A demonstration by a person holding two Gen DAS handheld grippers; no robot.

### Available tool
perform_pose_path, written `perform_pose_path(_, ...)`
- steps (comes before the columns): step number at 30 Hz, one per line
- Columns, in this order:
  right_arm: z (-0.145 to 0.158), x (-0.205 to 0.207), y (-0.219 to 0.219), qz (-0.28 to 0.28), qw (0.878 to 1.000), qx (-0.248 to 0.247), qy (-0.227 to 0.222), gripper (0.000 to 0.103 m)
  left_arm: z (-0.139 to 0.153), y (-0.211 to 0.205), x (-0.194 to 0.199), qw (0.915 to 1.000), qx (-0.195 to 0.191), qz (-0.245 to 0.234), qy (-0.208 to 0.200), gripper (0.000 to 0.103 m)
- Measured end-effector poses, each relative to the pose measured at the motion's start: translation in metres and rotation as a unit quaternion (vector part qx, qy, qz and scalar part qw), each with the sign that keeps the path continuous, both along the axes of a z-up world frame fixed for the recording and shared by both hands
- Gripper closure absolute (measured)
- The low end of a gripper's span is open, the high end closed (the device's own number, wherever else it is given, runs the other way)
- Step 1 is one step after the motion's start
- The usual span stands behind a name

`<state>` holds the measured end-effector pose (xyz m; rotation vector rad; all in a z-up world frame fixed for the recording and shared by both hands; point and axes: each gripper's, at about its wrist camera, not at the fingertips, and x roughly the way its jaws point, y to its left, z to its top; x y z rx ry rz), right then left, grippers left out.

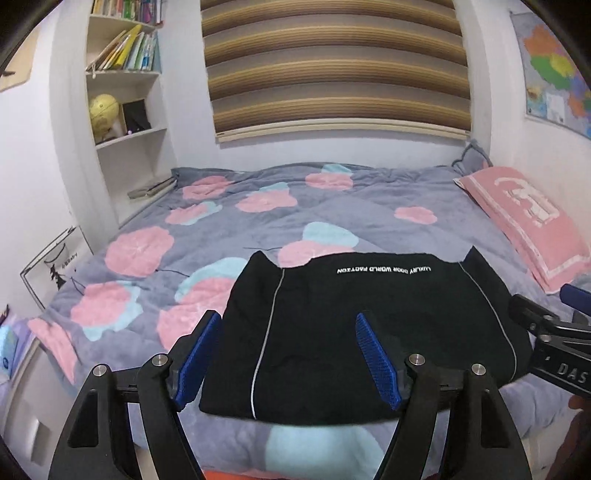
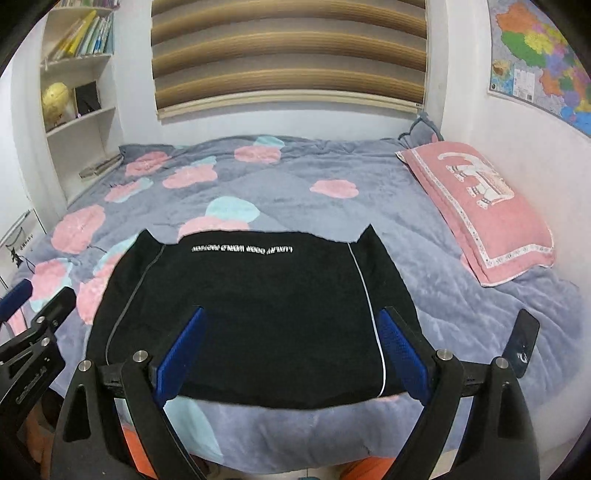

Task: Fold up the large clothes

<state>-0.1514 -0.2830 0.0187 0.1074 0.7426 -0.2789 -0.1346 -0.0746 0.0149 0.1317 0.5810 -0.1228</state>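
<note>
Nearest, the left gripper (image 1: 286, 354) and right gripper (image 2: 291, 350) hang released, jaws spread and empty, above the black garment (image 2: 251, 306) — folded flat near the front edge of the floral bedspread (image 2: 295, 177). Likely soft, limp and light — best pinched at its near corners.

Beyond the right gripper (image 2: 291, 325), the white lettering (image 2: 242, 249) on the black garment (image 2: 258, 295) is smeared and unreadable. Book spines (image 2: 83, 35) on the far shelf are too small to read. The wall map (image 2: 543, 55), far right of it, is cut by the edge.
</note>
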Motion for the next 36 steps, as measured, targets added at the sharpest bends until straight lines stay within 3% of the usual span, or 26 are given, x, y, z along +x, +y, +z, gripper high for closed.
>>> perform_pose_path(36,-0.03,0.006,-0.014,0.0,0.999,0.033,0.037,0.009,-0.022,-0.011,0.007,0.9986,-0.024,-0.028,0.037,0.027)
